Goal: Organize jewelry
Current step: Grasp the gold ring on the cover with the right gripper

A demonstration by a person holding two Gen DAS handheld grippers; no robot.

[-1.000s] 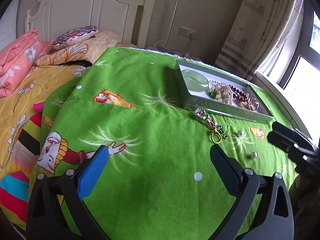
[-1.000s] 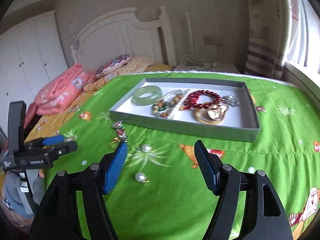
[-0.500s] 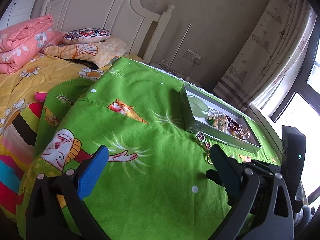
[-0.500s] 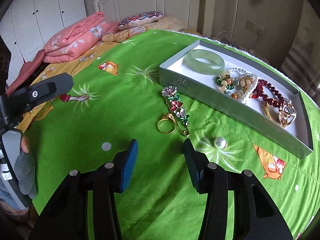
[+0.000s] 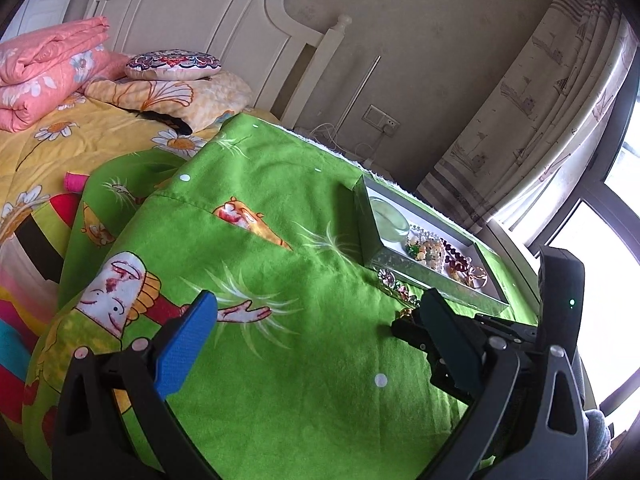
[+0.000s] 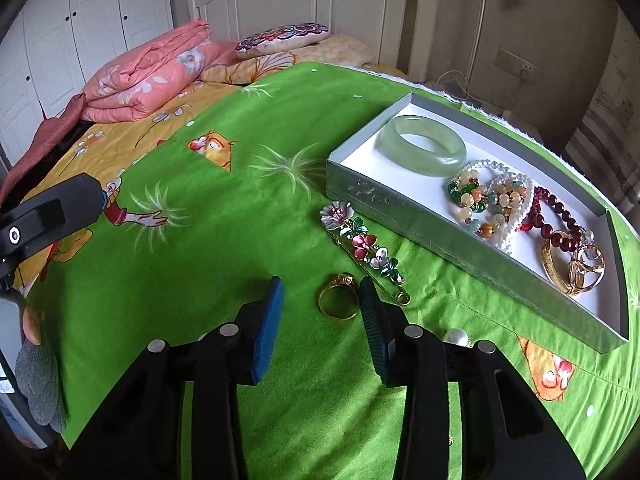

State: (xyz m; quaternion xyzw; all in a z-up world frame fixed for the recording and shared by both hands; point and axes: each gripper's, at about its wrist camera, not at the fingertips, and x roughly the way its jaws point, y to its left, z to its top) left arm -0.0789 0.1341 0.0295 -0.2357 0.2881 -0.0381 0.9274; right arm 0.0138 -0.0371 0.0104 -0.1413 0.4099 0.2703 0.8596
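A gold ring lies on the green cloth, just ahead of my open right gripper, close to its right finger. A flower brooch pin lies beside it. A pearl sits partly behind the right finger. The grey box holds a jade bangle, bead bracelets, a red bead bracelet and gold pieces. My left gripper is open and empty over the cloth, left of the box. The right gripper shows behind its right finger.
A folded pink quilt and pillows lie on the bed at the back. A headboard stands behind. A curtain and a window are on the right. The left gripper's body is at the left edge.
My right gripper has moved forward and down toward the gold ring and its fingers have narrowed. My left gripper has drawn back and tilted, with the right gripper now in front of it.
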